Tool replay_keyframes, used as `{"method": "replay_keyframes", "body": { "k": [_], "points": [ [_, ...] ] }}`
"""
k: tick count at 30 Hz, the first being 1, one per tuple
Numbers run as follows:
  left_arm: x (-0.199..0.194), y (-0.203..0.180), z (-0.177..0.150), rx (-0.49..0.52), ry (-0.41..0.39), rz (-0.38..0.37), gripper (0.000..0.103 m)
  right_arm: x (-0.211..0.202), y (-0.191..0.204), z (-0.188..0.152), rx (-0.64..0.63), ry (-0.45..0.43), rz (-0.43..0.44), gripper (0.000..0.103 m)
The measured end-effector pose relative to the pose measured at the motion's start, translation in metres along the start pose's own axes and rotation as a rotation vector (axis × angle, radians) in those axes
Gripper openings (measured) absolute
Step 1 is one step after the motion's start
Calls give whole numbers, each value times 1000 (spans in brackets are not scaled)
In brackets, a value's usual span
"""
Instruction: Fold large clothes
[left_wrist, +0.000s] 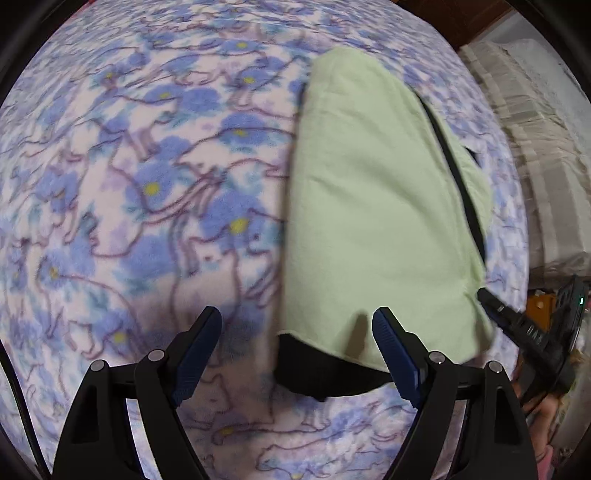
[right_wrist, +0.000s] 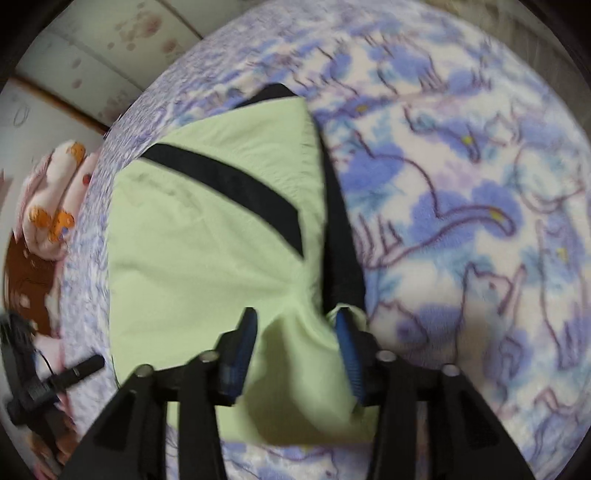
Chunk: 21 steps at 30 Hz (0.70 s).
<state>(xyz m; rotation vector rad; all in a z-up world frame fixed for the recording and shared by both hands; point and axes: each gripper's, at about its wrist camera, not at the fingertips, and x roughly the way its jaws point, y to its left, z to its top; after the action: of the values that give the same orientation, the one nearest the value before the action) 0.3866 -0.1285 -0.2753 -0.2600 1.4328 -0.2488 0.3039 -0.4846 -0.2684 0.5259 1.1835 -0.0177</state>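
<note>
Pale green garment (left_wrist: 373, 206) with black trim, folded into a long narrow bundle on a blue flowered blanket (left_wrist: 147, 184). Black strip along one long edge; black band showing under the near end in the left wrist view. In the right wrist view, garment (right_wrist: 207, 251) crossed diagonally by a black stripe, a second black strip down its right side, near end bunched and lifted off the blanket (right_wrist: 480, 221). Smooth on top, few creases.

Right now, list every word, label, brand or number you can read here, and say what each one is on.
None can be read.
Green garment: no print or tag shows.
Blanket: cats and flowers only.
Right gripper: small pale marks on its body, too blurred.
Left gripper: no markings.
</note>
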Motion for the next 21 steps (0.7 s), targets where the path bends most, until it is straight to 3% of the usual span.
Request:
{"method": "replay_keyframes", "body": {
  "k": [4, 6, 9, 10, 12, 14, 16, 18, 21],
  "points": [
    [-2, -18, -4, 30, -1, -85, 82, -15, 40, -27, -156, -78, 48, 45],
    [-5, -28, -10, 41, -13, -142, 77, -17, 55, -39, -196, -100, 145, 44],
    [-1, -46, -20, 72, -9, -190, 54, -4, 76, -55, -206, -90, 230, 14],
    [2, -51, -24, 88, 2, -200, 48, 1, 79, -59, -210, -86, 221, 6],
    [12, -61, -30, 117, 26, -201, 20, 10, 86, -63, -216, -87, 216, 3],
    [24, -66, -34, 126, 59, -226, 6, 17, 89, -65, -220, -82, 212, 0],
    [36, -68, -38, 125, 69, -232, 6, 24, 89, -66, -204, -65, 213, 0],
    [48, -69, -40, 123, 72, -178, 4, 30, 84, -66, -215, -35, 181, 0],
    [60, -60, -37, 54, 90, -160, 1, 34, 68, -65, -253, -36, 52, 0]
  ]
}}
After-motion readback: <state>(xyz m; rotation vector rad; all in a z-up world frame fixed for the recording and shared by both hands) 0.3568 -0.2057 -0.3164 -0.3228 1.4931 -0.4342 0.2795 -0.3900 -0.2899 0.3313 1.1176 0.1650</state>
